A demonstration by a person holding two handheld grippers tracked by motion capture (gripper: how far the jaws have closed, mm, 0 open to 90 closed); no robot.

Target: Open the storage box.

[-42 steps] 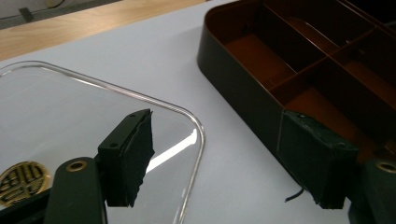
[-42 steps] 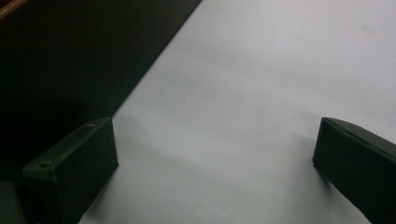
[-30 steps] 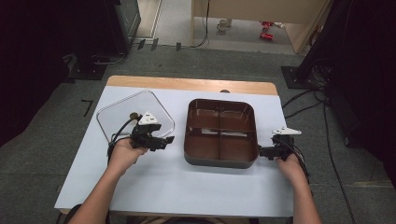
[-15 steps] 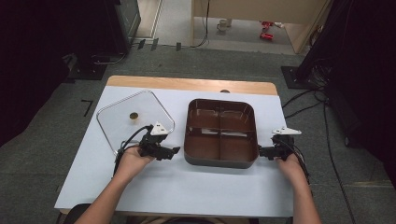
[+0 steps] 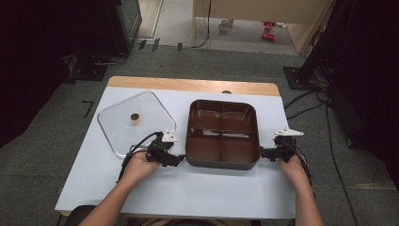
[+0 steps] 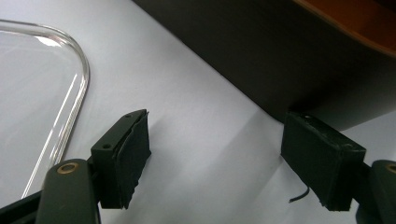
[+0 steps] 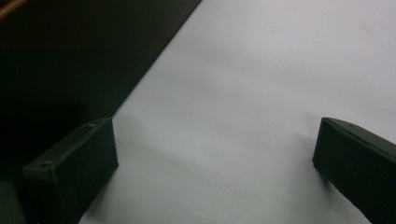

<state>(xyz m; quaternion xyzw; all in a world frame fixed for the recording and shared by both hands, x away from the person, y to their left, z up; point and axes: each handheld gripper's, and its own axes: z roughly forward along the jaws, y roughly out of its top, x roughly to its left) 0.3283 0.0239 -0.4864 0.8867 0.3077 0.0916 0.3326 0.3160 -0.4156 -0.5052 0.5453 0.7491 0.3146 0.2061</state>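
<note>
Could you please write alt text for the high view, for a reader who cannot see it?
A person's two hands rest open grippers on a pale table, the left gripper and right gripper flanking a dark brown four-compartment tray at its near corners. A clear glass lid with a small knob lies flat to the tray's left.

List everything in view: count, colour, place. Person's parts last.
tray: 1, dark brown, four compartments, centre of table
glass lid: 1, clear with a small brass-coloured knob, flat on the table left of the tray
table: 1, pale blue-white top with a wooden far edge
red items: small, too far to identify, on the floor beyond the table
left claw: 1, black, open, at the tray's near left corner
right claw: 1, black, open, at the tray's right wall
hands: 2, holding the claws, entering from the bottom
</note>
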